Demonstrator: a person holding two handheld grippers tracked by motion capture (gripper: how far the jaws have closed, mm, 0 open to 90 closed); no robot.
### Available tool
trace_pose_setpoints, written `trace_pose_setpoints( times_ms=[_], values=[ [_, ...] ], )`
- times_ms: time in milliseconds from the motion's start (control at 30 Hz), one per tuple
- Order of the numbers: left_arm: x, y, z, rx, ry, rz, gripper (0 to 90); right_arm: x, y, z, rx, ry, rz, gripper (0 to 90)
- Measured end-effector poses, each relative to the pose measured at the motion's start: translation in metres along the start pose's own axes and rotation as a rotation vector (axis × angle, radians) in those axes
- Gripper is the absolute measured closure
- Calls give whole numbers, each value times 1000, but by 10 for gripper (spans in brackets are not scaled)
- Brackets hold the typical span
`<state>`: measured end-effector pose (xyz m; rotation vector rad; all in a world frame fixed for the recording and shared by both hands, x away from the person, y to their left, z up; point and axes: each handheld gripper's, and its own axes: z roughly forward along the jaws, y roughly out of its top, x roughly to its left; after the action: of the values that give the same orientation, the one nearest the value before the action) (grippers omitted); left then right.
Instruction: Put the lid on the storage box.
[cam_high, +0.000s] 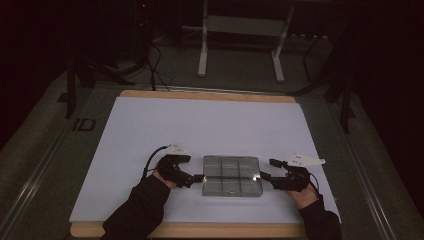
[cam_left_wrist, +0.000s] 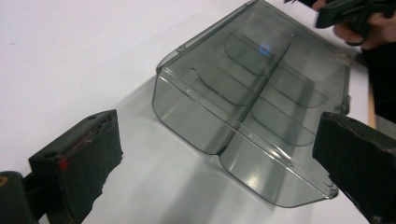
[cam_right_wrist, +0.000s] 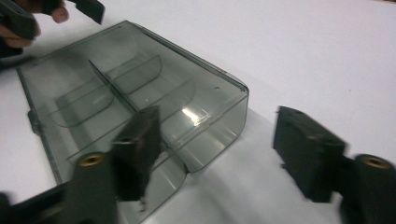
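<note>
1. Clear smoky box (cam_high: 232, 175) lies flat on the white worktop (cam_high: 150, 130), near my edge. It sits between my two hand-held grippers.
2. Left hand-held gripper (cam_high: 196, 178): jaws spread, nothing held, tips just at the box's left wall. In the left gripper view the box (cam_left_wrist: 247, 102) lies ahead between the pads (cam_left_wrist: 79, 158), short end toward me.
3. Right hand-held gripper (cam_high: 264, 177): also released, jaws apart at the box's right wall. In the right gripper view one pad (cam_right_wrist: 140, 144) stands in front of the box (cam_right_wrist: 130, 98); whether it touches, I can't tell.
4. Contents: six compartments, one long divider down the middle and curved cross walls. All look empty.
5. Step, as I judge it: take the box from both ends. Best to come in level, one jaw over the wall and one outside, and close both sides together.
6. Risk: thin slick plastic. A one-sided pinch could skate it across the sheet or tip it, so squeeze gently.
</note>
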<state>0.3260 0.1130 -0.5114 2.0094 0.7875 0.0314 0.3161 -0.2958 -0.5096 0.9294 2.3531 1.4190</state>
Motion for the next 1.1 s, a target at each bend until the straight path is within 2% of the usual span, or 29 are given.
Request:
trace_pose_setpoints(
  times_ms=[133, 200, 367, 433, 500, 567, 700, 1100],
  values=[
    [2, -1, -3, -27, 35, 15, 28, 1, 0, -2, -8, -4, -7, 239],
    [3, -2, -5, -33, 42, 20, 28, 1, 1, -2, -7, -34, -14, 204],
    [7, -7, -11, -56, 65, 22, 28, -1, -1, -2, -5, -72, -21, 167],
    [8, -8, -12, -54, 81, 25, 28, -3, -2, -3, 0, -85, -20, 165],
    [9, -11, -13, -50, 80, 24, 28, -4, -4, -4, 4, -90, -8, 156],
    [9, -12, -14, -48, 84, 26, 28, -5, -5, -5, 15, -114, -13, 156],
    [9, -15, -17, -37, 91, 37, 28, -7, -9, -8, 17, -123, -2, 157],
    [12, -29, -29, -19, 115, 28, 28, -11, -21, -18, 25, -160, 13, 158]
  ],
)
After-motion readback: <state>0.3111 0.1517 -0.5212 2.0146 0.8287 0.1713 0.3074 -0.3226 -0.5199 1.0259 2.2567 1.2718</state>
